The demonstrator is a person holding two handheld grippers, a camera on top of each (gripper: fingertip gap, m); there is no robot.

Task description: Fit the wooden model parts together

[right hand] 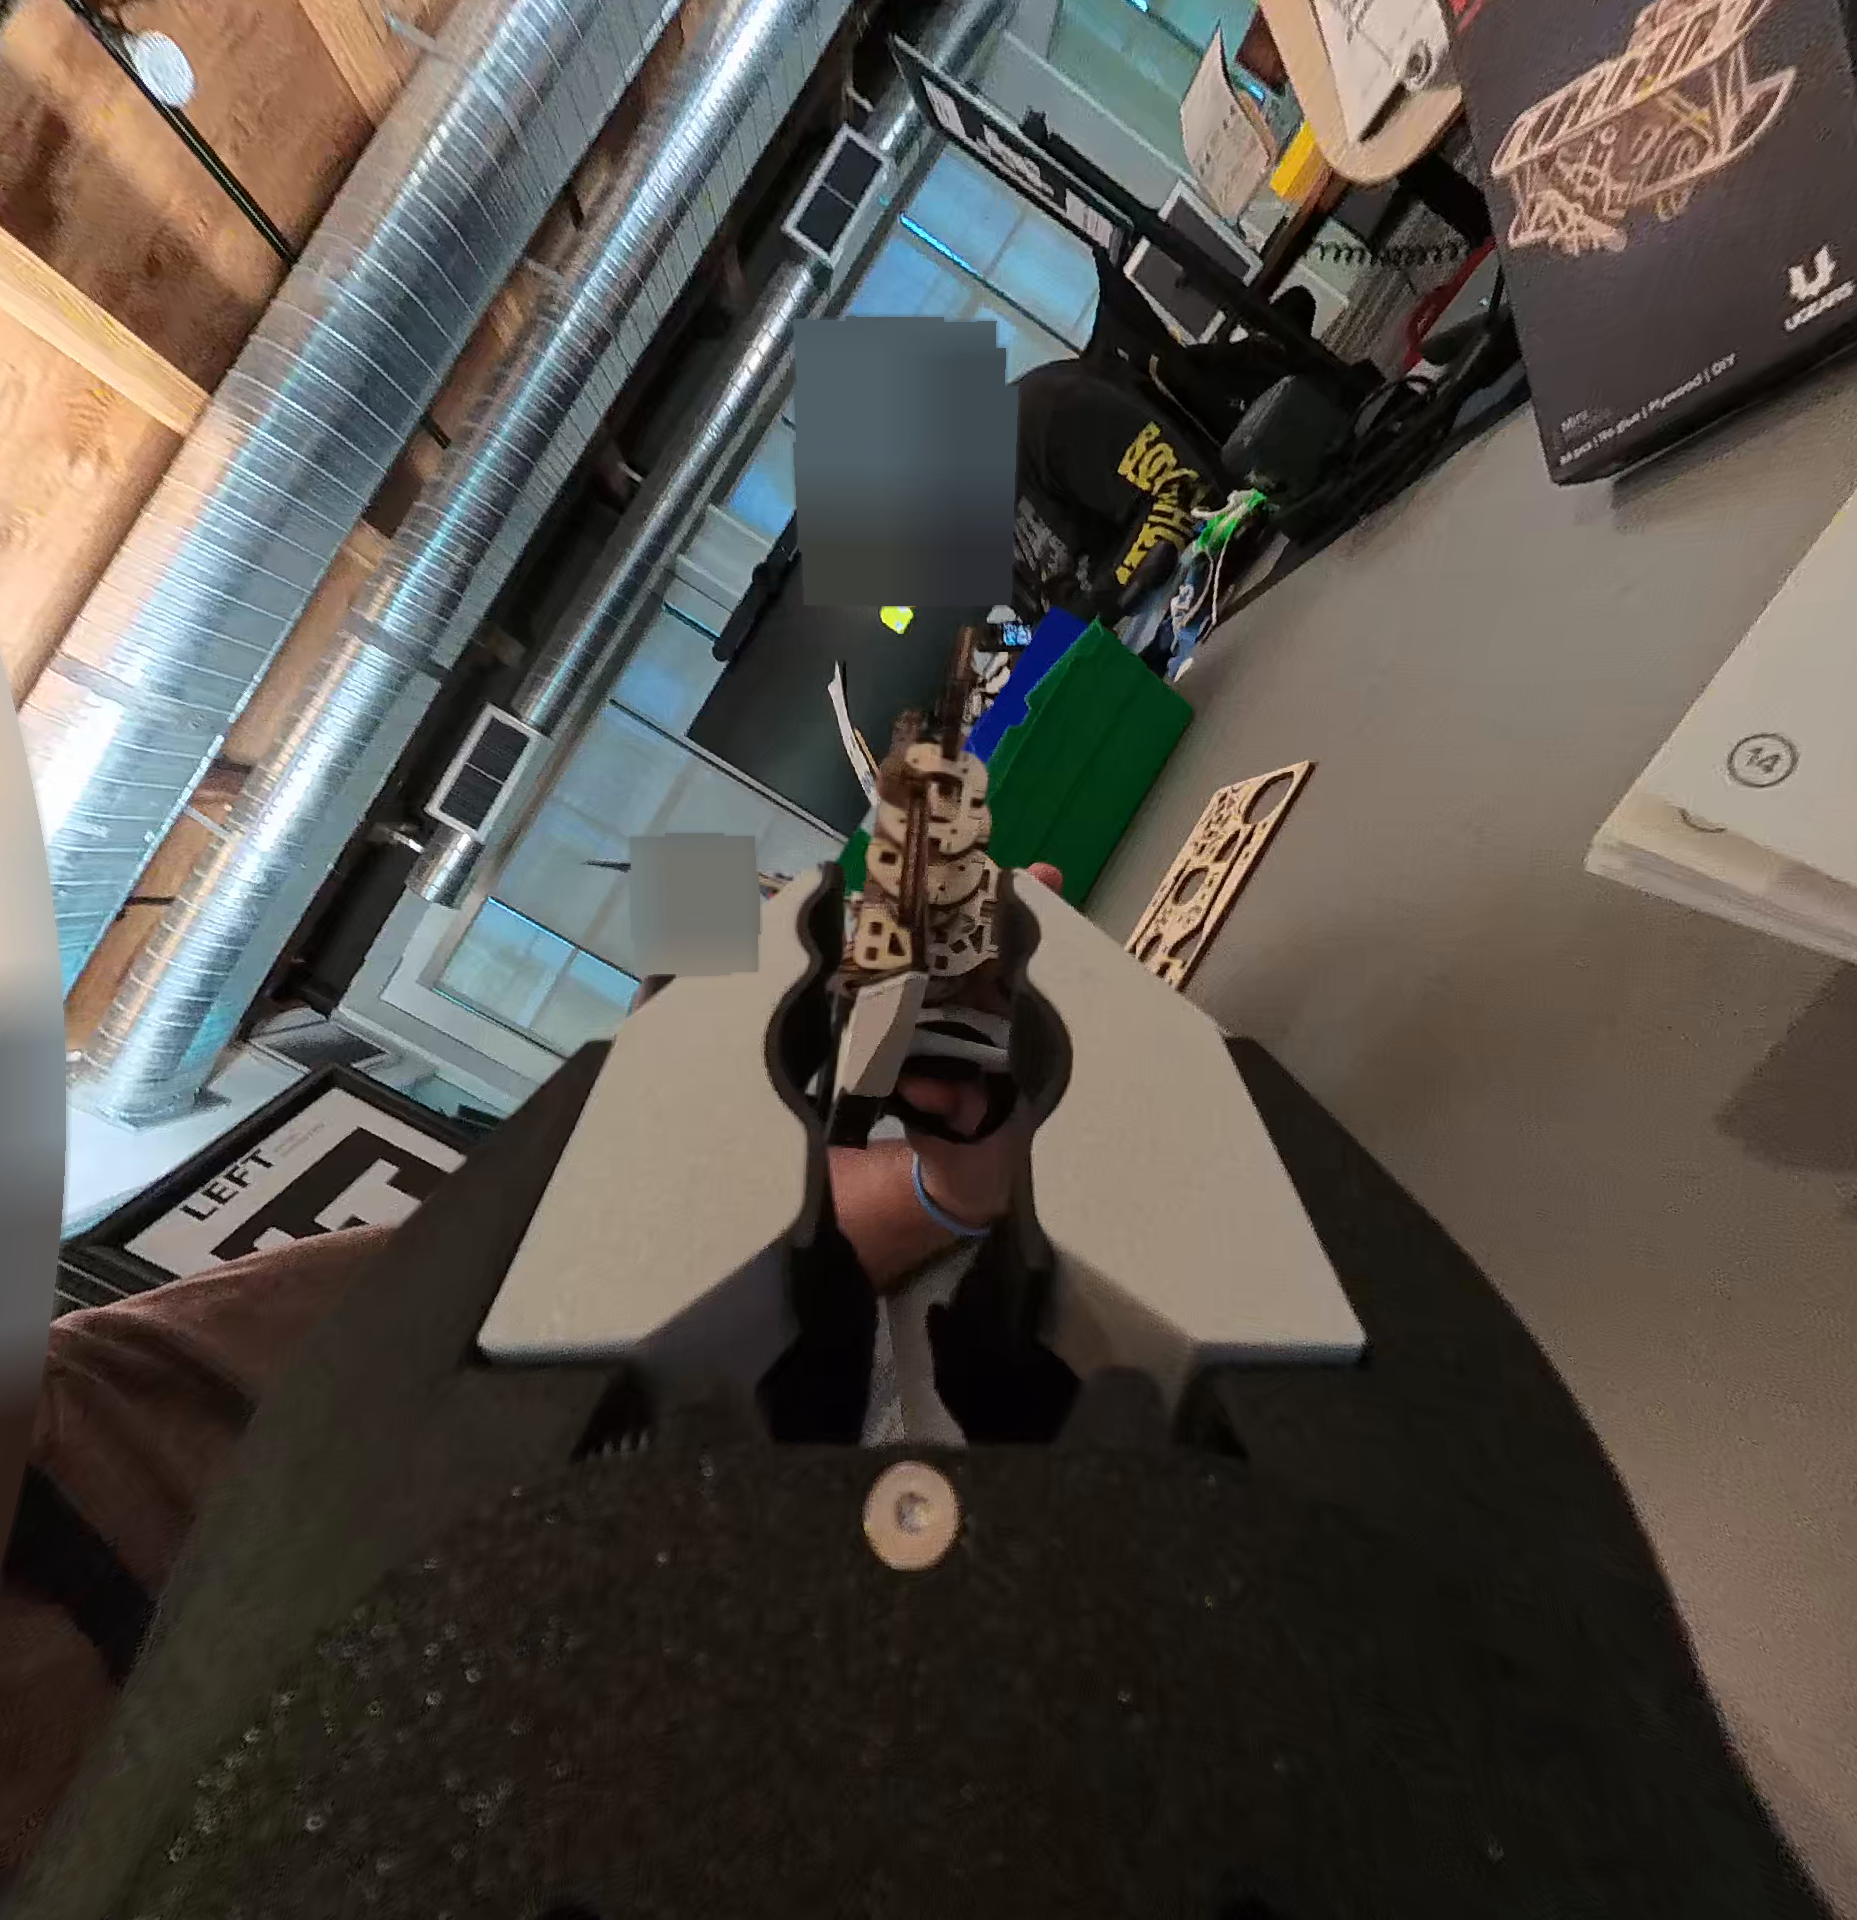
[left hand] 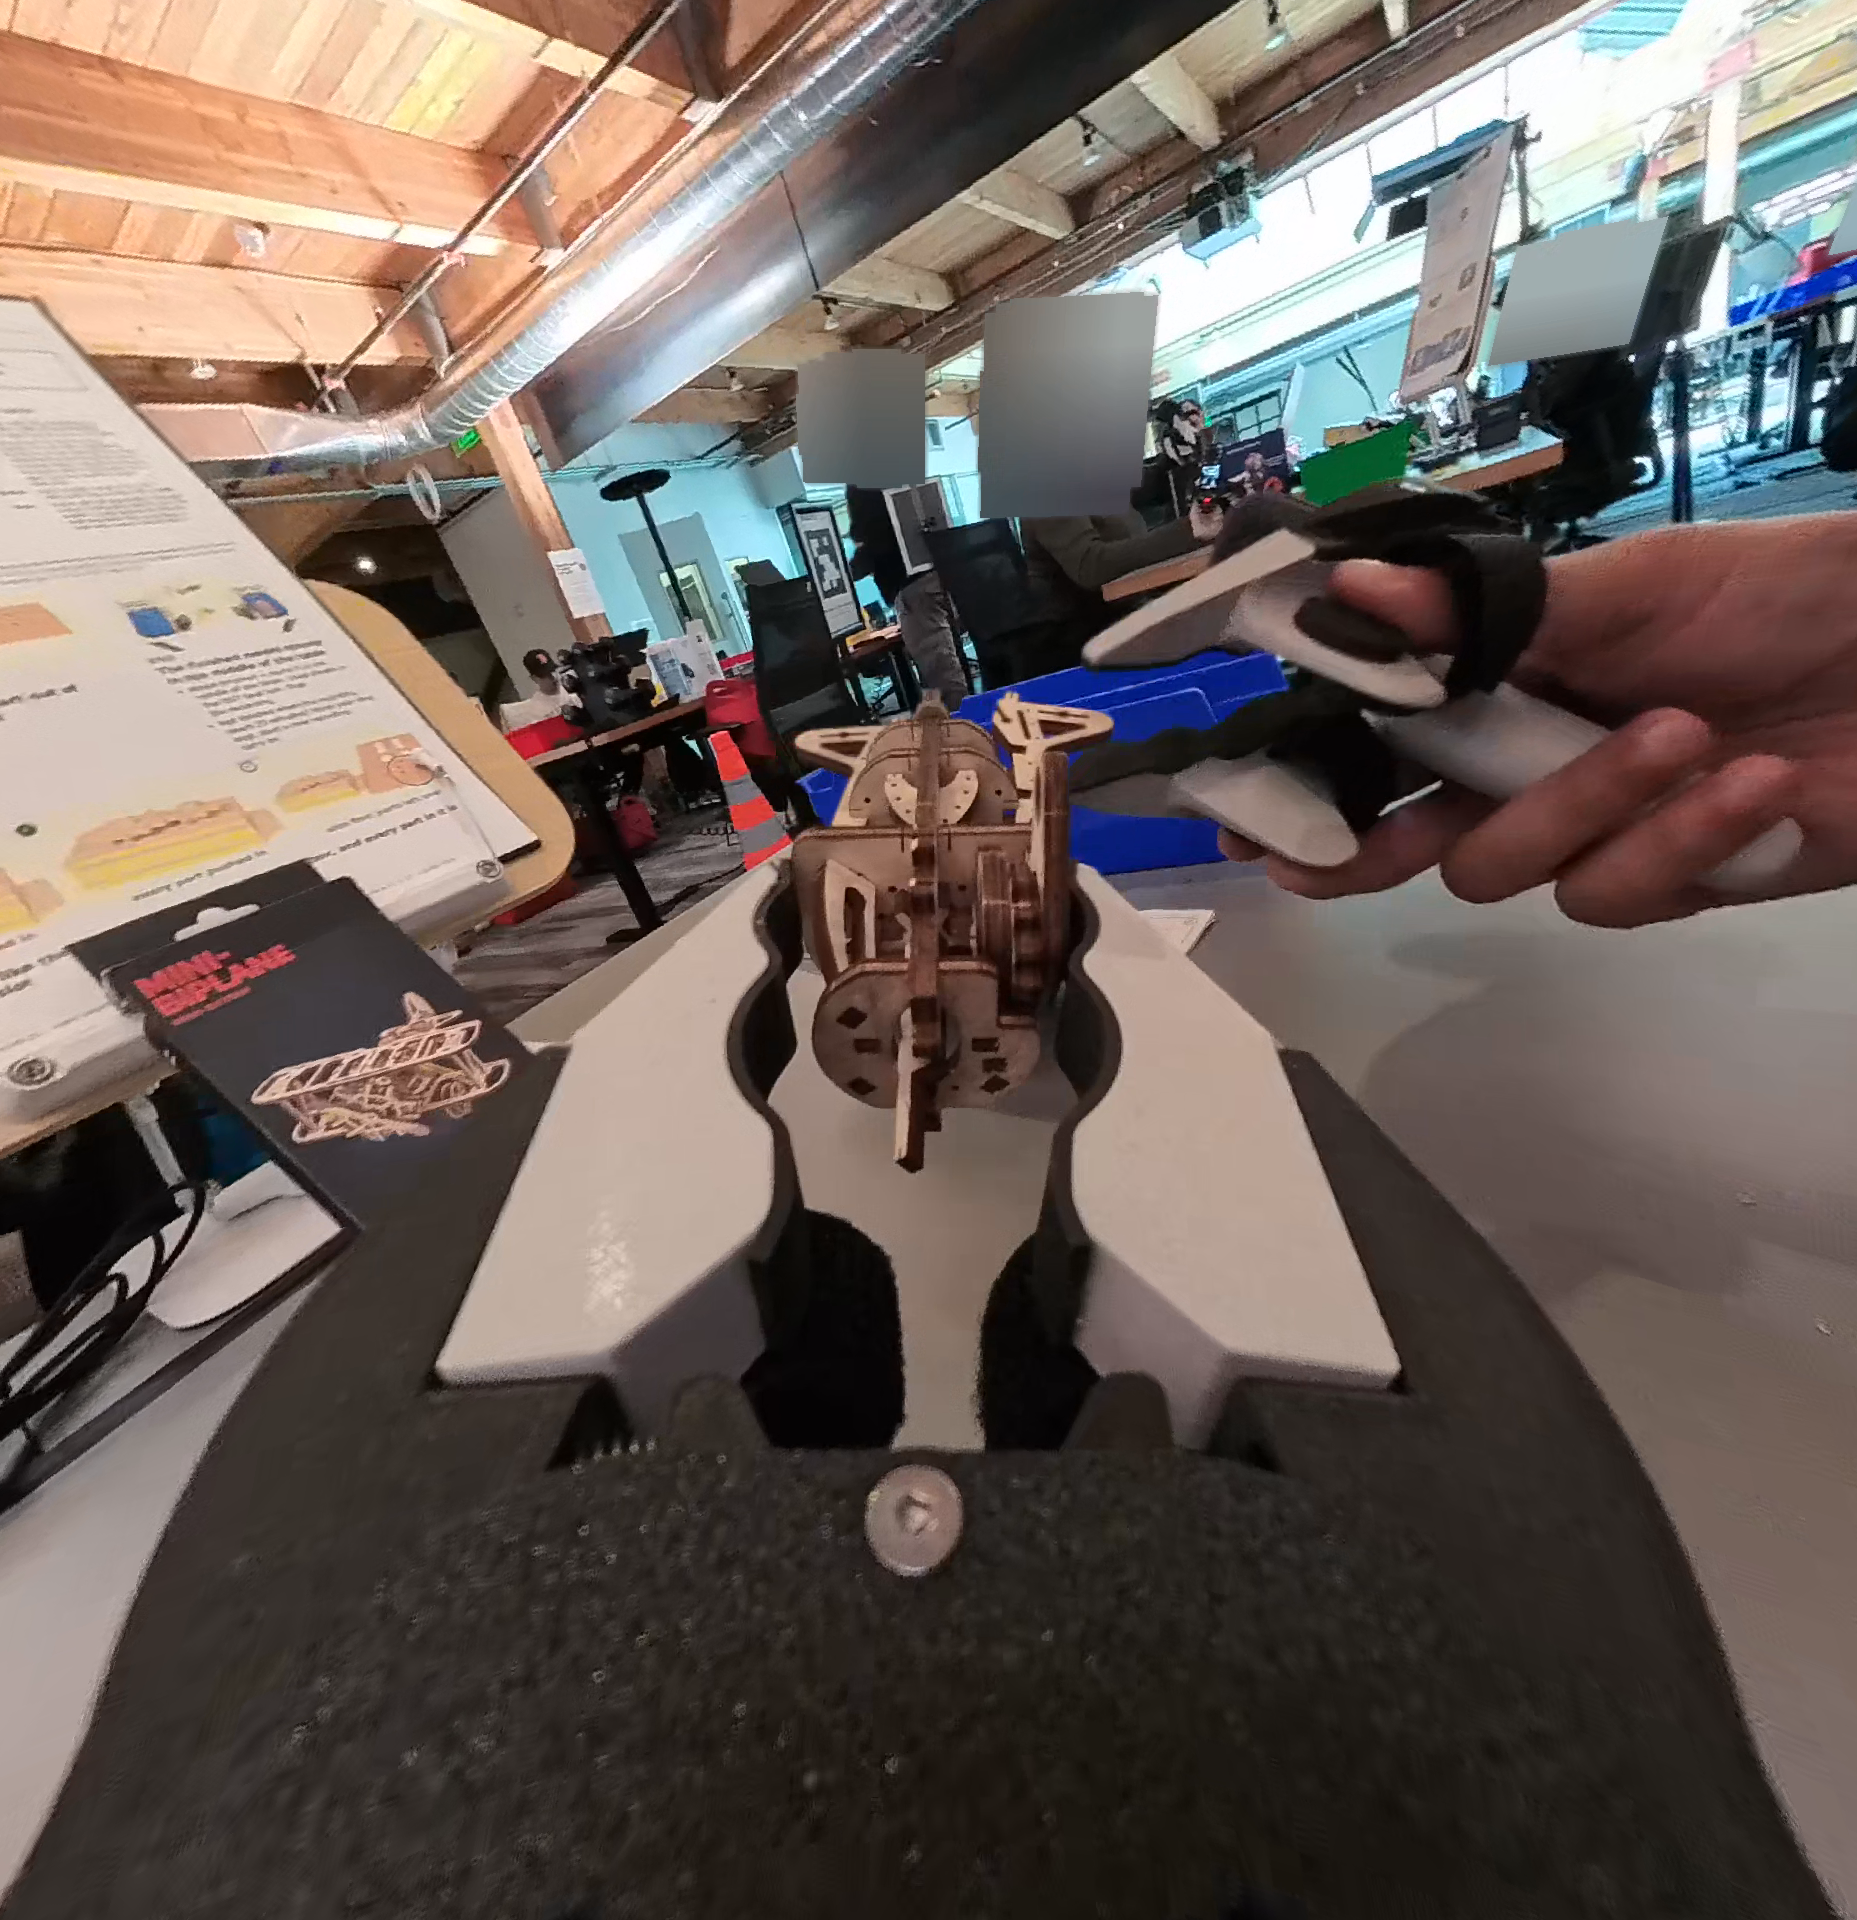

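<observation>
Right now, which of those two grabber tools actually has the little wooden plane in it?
The left tool: the wooden model sits clamped between its white fingers. The right tool, held by a hand, hangs open beside the model, gripping nothing.

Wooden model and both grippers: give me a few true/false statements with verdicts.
1. The left gripper is shut on the wooden model. True.
2. The right gripper grips the model too. False: it is open, apart from the model at its right.
3. A blue bin stands behind the model. True.
4. The black kit box lies right of the model. False: it is on the left.
5. A cut-out wooden sheet lies on the table. True.
</observation>
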